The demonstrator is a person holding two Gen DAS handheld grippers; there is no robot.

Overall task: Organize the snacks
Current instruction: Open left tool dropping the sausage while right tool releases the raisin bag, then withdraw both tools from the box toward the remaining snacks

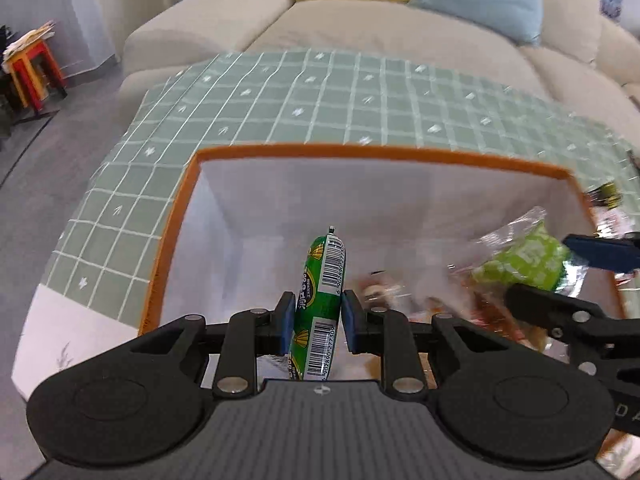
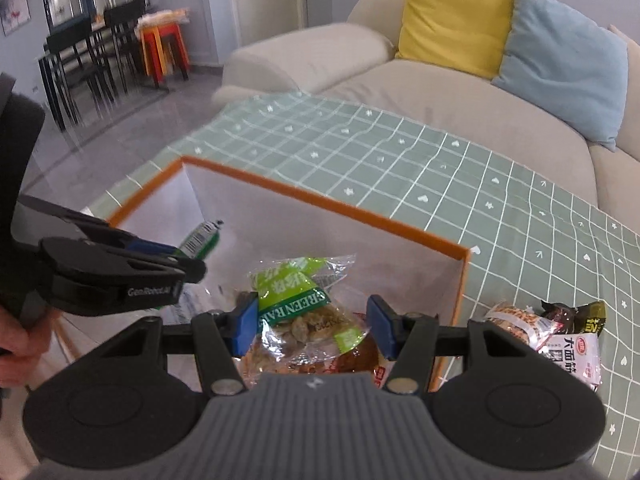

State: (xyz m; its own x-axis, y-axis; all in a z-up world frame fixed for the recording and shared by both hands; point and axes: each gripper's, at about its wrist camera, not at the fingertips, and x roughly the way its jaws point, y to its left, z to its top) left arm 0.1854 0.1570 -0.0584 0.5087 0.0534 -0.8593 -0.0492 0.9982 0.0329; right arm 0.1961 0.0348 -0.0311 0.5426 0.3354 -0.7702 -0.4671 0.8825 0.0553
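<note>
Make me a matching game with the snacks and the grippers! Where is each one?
Things:
1. green sausage stick
2. green raisin packet
3. red-and-white snack bag
4. orange-rimmed box

Places:
A. on the checked tablecloth, outside the box
B. pinched in the left gripper
C. standing on the tablecloth, holding snacks
D. in the box, between the open right gripper fingers

Pairs: 1-B, 2-D, 3-A, 4-C
</note>
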